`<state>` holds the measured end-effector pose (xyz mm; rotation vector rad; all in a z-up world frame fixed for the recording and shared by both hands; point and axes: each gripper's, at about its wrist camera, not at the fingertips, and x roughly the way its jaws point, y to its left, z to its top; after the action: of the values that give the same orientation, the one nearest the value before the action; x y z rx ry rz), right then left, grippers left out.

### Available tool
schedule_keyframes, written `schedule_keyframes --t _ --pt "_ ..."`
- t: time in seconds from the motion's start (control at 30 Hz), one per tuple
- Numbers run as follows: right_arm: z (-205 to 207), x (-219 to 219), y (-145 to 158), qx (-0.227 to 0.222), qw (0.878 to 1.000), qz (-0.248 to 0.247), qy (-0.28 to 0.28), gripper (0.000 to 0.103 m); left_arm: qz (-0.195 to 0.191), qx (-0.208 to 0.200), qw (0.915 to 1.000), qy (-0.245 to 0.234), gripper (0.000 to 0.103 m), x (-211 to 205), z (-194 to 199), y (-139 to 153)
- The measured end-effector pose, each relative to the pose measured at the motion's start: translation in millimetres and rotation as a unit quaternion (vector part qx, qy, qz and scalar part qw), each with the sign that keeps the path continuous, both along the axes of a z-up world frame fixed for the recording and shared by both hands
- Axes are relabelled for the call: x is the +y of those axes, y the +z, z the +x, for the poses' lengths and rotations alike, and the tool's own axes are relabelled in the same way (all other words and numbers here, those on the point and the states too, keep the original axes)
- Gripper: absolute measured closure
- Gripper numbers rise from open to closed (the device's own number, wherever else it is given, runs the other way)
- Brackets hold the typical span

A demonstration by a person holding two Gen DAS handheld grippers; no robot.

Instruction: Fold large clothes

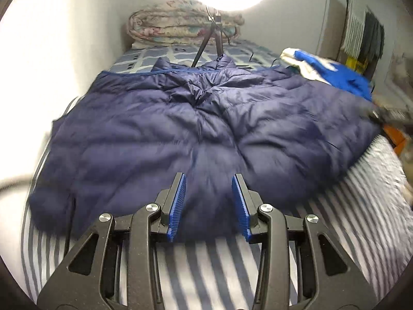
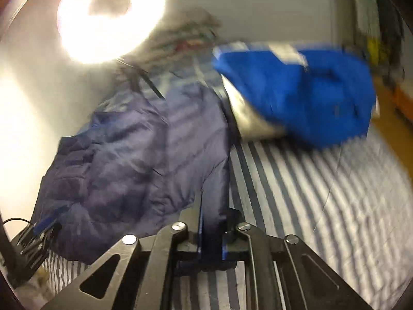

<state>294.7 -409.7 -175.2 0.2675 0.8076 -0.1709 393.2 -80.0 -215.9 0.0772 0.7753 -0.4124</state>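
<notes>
The navy puffer jacket [image 1: 196,129] lies spread across the striped bed sheet [image 1: 219,271], its collar toward twelve o'clock and its hem at six o'clock. In the left wrist view the left tongs [image 1: 208,201] hang just above the hem, jaws partly apart with nothing between the blue pads [image 1: 178,201]. In the right wrist view the right tongs [image 2: 211,232] are clamped narrow on a pinch of the jacket's edge, the fabric rising out of the jaws toward twelve o'clock.

The step in hand looks like taking hold of the jacket to start a fold. To do it well, the free tongs should come down on the hem or side seam and bite through both layers, not only the slippery outer shell. Both holds should then lift together and carry the fabric over evenly, because puffy filling slides and bunches. Keep the fold clear of the bright blue garment [image 2: 304,90] at two o'clock and the lamp stand [image 1: 206,44] near the collar.
</notes>
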Motion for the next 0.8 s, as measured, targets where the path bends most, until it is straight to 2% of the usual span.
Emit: schedule_keyframes --t 0.13,0.33,0.6,0.8 --pt "-1 25 32 -0.036 0.999 -0.025 0.024 0.1 -0.029 0.0 0.9996 0.002 0.065 19 -49 11" --pt "22 81 62 -0.075 0.994 -0.041 0.069 0.101 -0.058 0.0 0.9982 0.013 0.065 41 -95 15" --pt "48 193 88 -0.116 0.978 -0.042 0.171 0.101 -0.103 0.009 0.9931 0.055 0.065 82 -114 10" --pt "68 274 91 -0.129 0.963 -0.038 0.234 0.101 -0.111 0.006 0.9909 0.077 0.065 107 -128 8"
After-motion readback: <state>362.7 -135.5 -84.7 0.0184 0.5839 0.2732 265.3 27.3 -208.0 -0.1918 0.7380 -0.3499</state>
